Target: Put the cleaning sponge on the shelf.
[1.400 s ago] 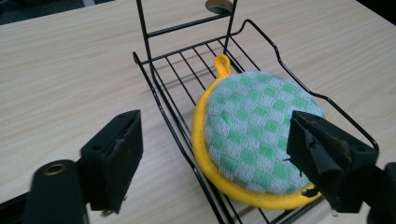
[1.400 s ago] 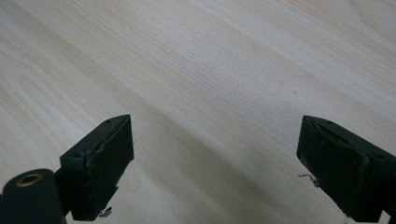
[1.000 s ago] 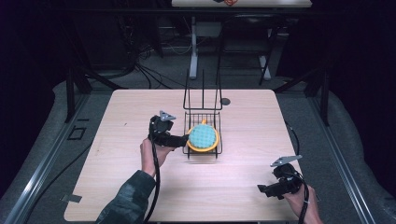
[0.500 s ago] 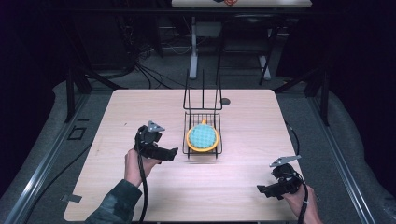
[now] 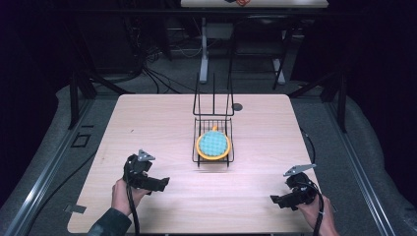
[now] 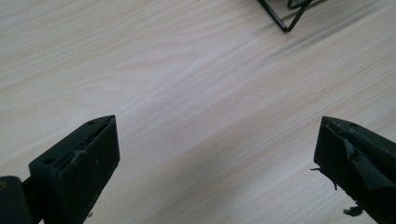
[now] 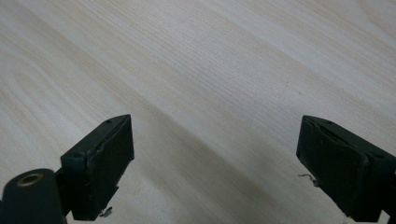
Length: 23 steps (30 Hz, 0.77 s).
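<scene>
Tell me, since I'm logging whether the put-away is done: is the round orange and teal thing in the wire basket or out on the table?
In. The high view shows the orange and teal thing inside the wire basket.

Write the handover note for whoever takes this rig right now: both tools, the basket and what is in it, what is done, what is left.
Left tool: open, holding nothing, over the near left part of the table, apart from the wire basket.
Right tool: open, holding nothing, at the near right corner.
Wire basket: mid-table, handle upright. The orange-rimmed round piece with a blue face lies flat inside it.
Done: the round piece sits in the basket; neither tool touches it.
Left: probably nothing with that piece; check that it lies steady before moving on.
</scene>
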Motion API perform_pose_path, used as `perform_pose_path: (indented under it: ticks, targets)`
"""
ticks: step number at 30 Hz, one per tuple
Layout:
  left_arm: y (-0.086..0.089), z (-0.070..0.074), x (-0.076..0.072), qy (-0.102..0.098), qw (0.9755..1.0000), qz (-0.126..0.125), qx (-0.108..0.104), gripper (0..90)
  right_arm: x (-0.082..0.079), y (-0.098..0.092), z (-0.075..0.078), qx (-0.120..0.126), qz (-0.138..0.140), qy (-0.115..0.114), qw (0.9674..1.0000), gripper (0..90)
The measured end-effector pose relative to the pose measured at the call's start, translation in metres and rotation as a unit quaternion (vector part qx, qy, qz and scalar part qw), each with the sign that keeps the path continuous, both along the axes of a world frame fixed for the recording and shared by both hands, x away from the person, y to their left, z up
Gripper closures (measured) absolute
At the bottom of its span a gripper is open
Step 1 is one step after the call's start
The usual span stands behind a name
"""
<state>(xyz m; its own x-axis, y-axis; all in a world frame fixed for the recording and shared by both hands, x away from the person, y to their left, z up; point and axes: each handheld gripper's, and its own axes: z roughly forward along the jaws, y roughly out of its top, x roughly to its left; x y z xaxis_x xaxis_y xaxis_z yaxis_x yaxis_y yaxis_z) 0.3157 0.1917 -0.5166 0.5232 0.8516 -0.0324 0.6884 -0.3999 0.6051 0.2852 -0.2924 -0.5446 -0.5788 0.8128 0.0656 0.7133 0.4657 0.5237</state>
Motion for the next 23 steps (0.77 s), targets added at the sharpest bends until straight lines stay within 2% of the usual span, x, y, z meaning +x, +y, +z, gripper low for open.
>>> perform_pose_path:
  ticks: [4,6,12,14,17,19,23]
  targets:
    - [0.007,-0.008,-0.005,-0.006,0.9999,0.003,-0.011,0.2,0.000,0.001,-0.002,0.000,0.001,0.004,1.0000,10.7]
    - [0.009,-0.011,-0.007,-0.005,0.9999,0.001,-0.010,0.2,0.000,0.001,-0.002,-0.002,-0.001,0.005,1.0000,10.8]
    - [0.009,-0.026,-0.003,0.016,0.9996,-0.010,0.021,0.2,0.001,-0.001,-0.003,-0.004,0.000,0.005,1.0000,10.8]
    - [0.012,-0.029,-0.001,0.027,0.9995,-0.011,0.012,0.3,0.001,-0.001,-0.002,-0.004,0.001,0.004,1.0000,10.8]
    - [0.013,-0.030,0.000,0.027,0.9996,-0.008,0.010,0.3,0.001,-0.002,-0.002,0.000,0.001,0.004,1.0000,10.8]
    - [0.013,-0.031,0.000,0.027,0.9996,-0.008,0.010,0.3,0.002,-0.004,-0.003,-0.008,0.006,0.001,1.0000,10.8]
    - [0.015,-0.032,0.001,0.026,0.9996,-0.006,0.011,0.3,0.002,-0.003,-0.003,-0.001,0.001,0.004,1.0000,10.8]
